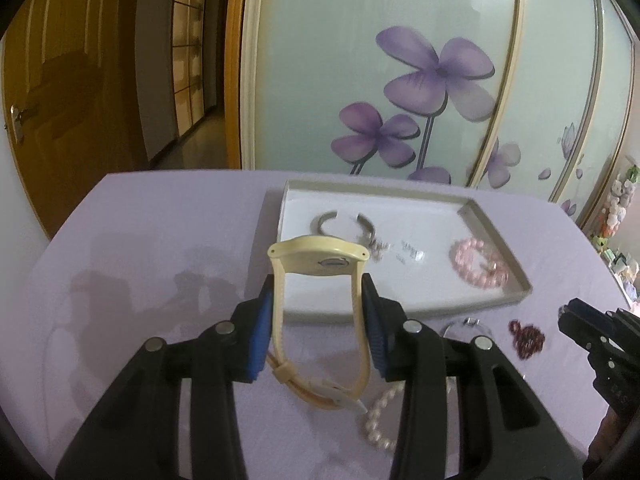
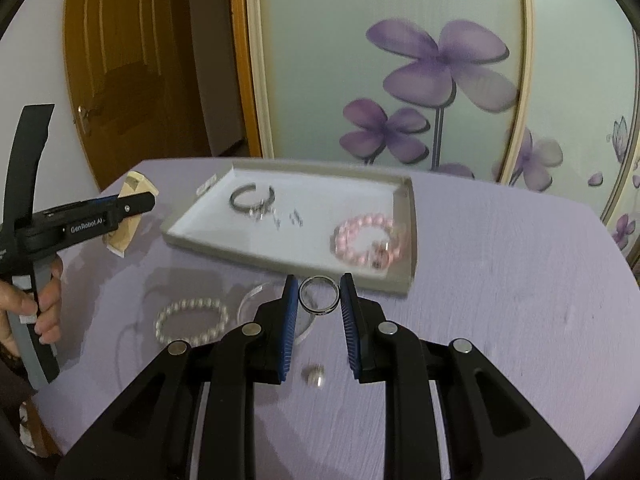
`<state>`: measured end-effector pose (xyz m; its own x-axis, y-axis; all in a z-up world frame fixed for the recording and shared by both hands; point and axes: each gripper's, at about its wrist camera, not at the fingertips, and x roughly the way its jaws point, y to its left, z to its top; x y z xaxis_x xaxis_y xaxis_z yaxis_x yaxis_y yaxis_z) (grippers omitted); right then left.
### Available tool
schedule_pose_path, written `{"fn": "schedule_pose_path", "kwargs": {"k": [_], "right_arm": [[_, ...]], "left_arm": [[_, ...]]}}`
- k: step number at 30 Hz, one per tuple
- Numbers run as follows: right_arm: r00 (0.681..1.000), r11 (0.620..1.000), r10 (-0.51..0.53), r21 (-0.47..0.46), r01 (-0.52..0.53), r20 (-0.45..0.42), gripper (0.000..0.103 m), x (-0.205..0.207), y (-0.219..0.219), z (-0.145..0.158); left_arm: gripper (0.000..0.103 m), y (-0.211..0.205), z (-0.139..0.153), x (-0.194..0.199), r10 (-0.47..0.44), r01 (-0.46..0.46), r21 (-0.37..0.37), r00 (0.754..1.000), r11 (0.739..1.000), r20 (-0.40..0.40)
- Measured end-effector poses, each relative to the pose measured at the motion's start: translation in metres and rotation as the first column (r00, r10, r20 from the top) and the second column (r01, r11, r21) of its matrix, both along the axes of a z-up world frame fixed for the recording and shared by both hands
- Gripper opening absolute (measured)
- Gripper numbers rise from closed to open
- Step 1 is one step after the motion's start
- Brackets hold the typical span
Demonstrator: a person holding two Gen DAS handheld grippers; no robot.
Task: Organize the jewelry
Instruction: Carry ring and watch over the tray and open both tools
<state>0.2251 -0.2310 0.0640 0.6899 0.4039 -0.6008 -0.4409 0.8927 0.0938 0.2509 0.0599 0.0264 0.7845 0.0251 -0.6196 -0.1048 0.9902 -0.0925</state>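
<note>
My left gripper (image 1: 318,284) is shut on a cream watch (image 1: 316,258) by its strap and holds it above the lilac table, just short of the grey tray (image 1: 496,302). It also shows in the right wrist view (image 2: 136,202). My right gripper (image 2: 319,286) is shut on a silver ring (image 2: 319,294), held near the tray's front edge (image 2: 280,264). The tray holds a dark bangle (image 2: 252,198), small earrings (image 2: 296,218) and a pink bead bracelet (image 2: 370,242).
A white pearl bracelet (image 2: 191,320), a clear bangle (image 2: 248,300) and a small silver piece (image 2: 314,376) lie on the table in front of the tray. A dark red bead bracelet (image 1: 526,338) lies to the right. A flowered glass door stands behind.
</note>
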Motion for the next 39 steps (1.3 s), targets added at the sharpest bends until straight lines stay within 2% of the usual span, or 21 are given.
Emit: {"fn": "schedule_pose_path", "kwargs": {"k": [4, 9, 20, 36, 39], "right_arm": [[1.000, 1.000, 0.003, -0.002, -0.003, 0.028, 0.022, 0.017, 0.007, 0.006], [1.000, 1.000, 0.011, -0.005, -0.011, 0.007, 0.022, 0.043, 0.017, 0.000], [0.997, 0.997, 0.065, -0.040, -0.066, -0.030, 0.023, 0.089, 0.044, -0.016], [0.992, 0.992, 0.109, -0.052, -0.112, -0.057, 0.023, 0.108, 0.059, -0.030], [0.992, 0.993, 0.111, -0.043, -0.113, -0.062, 0.030, 0.108, 0.058, -0.030]], "left_arm": [[0.041, -0.003, 0.007, 0.016, -0.005, 0.005, -0.007, 1.000, 1.000, 0.027], [0.041, -0.009, 0.010, 0.040, -0.018, 0.018, -0.002, 0.999, 1.000, 0.043], [0.041, -0.015, -0.002, 0.095, -0.041, 0.041, 0.003, 0.999, 0.999, 0.024], [0.041, -0.013, -0.014, 0.124, -0.049, 0.048, 0.016, 0.999, 0.999, 0.007], [0.041, -0.014, -0.017, 0.127, -0.052, 0.052, 0.016, 0.999, 0.999, 0.001]]}}
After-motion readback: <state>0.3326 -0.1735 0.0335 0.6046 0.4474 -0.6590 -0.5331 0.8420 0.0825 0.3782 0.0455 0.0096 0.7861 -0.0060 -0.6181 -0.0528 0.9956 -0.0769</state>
